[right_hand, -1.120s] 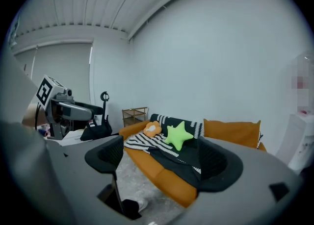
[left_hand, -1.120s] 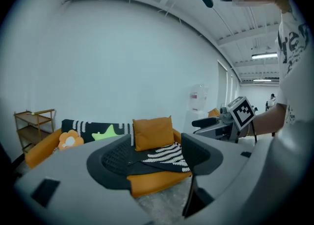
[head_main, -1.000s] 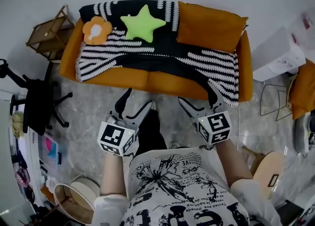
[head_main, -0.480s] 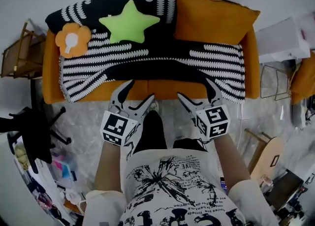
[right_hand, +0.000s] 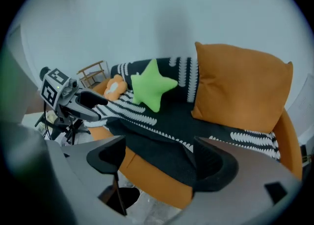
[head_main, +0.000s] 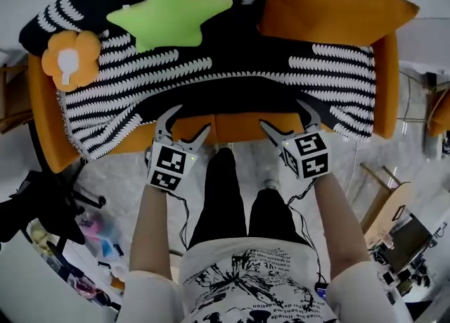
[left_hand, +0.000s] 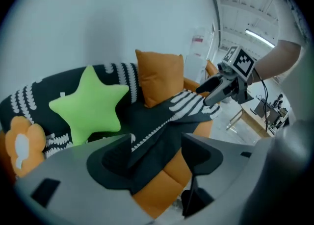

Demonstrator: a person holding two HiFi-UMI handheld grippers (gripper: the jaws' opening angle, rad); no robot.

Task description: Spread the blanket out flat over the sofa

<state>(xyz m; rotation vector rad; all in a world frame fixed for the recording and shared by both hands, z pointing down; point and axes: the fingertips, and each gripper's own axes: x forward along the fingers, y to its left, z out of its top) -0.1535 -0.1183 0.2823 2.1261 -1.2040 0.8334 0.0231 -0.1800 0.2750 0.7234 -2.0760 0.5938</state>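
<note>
Your striped blanket [head_main: 211, 68] already covers most of the orange sofa [head_main: 239, 126], but its front edge lies bunched and uneven. The left tongs [head_main: 186, 121] and right tongs [head_main: 283, 114] hover spread and empty at that edge, the right having just closed slightly. I'd judge the smoothing is all left.

Both arms have reached forward and down. A second ago the left hand-held gripper [head_main: 188, 121] and the right hand-held gripper [head_main: 283, 114] hung over the floor [head_main: 116, 167], short of the sofa [head_main: 232, 126]. Now their tips stand at the front edge of its seat, at the dark hem of the blanket [head_main: 232, 82]. The head has come nearer too, so the sofa fills far more of the head view. The right jaws have just been closing a little, the hem showing in their gap, not pinched.
</note>
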